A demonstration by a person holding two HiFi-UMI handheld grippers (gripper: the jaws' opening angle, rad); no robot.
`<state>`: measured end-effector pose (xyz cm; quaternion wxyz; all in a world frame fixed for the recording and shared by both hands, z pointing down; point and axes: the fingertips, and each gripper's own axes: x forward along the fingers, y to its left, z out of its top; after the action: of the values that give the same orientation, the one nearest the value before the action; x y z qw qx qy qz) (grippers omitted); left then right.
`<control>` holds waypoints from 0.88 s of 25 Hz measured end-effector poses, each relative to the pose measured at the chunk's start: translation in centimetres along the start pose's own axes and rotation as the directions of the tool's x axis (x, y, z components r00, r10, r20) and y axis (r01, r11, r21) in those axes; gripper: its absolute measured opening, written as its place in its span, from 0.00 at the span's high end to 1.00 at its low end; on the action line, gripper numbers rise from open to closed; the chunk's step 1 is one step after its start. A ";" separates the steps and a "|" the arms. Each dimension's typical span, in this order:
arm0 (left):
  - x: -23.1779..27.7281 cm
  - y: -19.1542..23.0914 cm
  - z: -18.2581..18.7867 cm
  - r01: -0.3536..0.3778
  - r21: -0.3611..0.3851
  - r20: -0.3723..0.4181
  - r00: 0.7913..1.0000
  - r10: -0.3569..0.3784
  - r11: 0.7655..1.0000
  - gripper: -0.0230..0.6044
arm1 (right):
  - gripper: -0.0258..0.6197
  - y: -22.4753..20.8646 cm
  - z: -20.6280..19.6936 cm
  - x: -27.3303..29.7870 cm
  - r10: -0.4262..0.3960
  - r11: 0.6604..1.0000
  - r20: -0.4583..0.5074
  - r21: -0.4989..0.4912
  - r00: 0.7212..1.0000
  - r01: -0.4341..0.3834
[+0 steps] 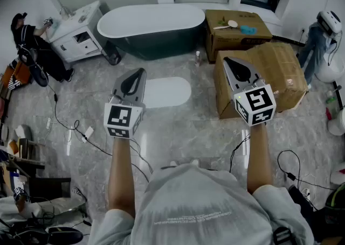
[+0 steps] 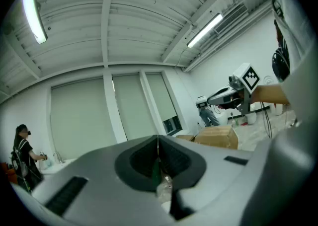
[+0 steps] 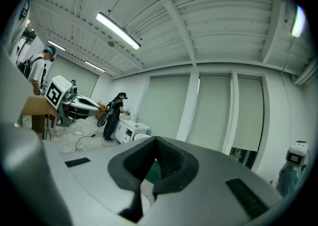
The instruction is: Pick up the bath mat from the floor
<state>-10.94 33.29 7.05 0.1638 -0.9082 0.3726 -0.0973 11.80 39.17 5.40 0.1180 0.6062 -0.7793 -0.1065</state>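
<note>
The white oval bath mat (image 1: 164,92) lies flat on the grey marble floor in front of the bathtub. My left gripper (image 1: 142,71) is held above the floor, with its tip over the mat's left edge in the head view. It is shut and holds nothing. My right gripper (image 1: 226,60) is level with it to the right, in front of a cardboard box, also shut and empty. Both gripper views point up at the ceiling and windows and do not show the mat. The closed jaws meet in a line in the left gripper view (image 2: 158,140) and the right gripper view (image 3: 155,144).
A dark bathtub (image 1: 151,26) stands behind the mat. Two cardboard boxes (image 1: 272,74) (image 1: 237,31) sit to the right. A white cabinet (image 1: 75,34) with a person (image 1: 32,44) beside it is at the back left. Cables (image 1: 81,131) run across the floor. Another person (image 1: 318,39) stands far right.
</note>
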 end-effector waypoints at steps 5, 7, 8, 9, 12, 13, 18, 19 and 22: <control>-0.1 0.3 0.3 -0.003 -0.001 0.013 1.000 0.003 1.000 0.93 | 0.94 0.1 0.2 0.2 -0.003 1.000 -0.003 -0.010 1.000 0.003; 0.1 0.6 0.3 0.000 -0.003 0.014 1.000 0.000 1.000 0.93 | 0.94 0.0 0.3 0.4 -0.005 1.000 -0.007 -0.012 1.000 0.005; 0.3 0.7 0.3 0.002 -0.004 0.014 1.000 -0.002 1.000 0.93 | 0.94 -0.1 0.4 0.6 -0.006 1.000 -0.006 -0.012 1.000 0.006; 0.5 0.8 0.3 0.003 -0.004 0.014 1.000 -0.003 1.000 0.93 | 0.94 -0.2 0.5 0.7 -0.007 1.000 -0.003 -0.011 1.000 0.007; 1.2 0.9 0.3 0.008 -0.008 0.014 1.000 -0.008 1.000 0.93 | 0.94 -0.7 0.5 1.0 -0.015 1.000 0.007 -0.007 1.000 0.015; 1.4 1.0 0.2 0.010 -0.011 0.014 1.000 -0.009 1.000 0.93 | 0.94 -0.8 0.5 1.2 -0.014 1.000 0.008 -0.008 1.000 0.014; 2.4 1.4 0.2 0.000 -0.055 0.038 0.999 0.002 0.998 0.93 | 0.94 -0.8 0.0 1.8 0.018 1.000 0.017 0.004 1.000 -0.018; 2.5 1.3 0.2 0.003 -0.063 0.043 0.999 0.000 0.998 0.93 | 0.94 -0.8 -0.4 1.9 0.026 1.000 0.010 0.001 1.000 -0.026; 3.0 1.1 -0.2 0.012 -0.079 0.045 0.999 -0.009 0.997 0.91 | 0.91 -0.4 -1.6 2.4 0.060 0.998 -0.010 -0.001 0.998 -0.060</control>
<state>-9.58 30.42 7.03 0.1357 -0.9179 0.3677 -0.0630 12.06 36.71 6.93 0.1254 0.5829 -0.7966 -0.1001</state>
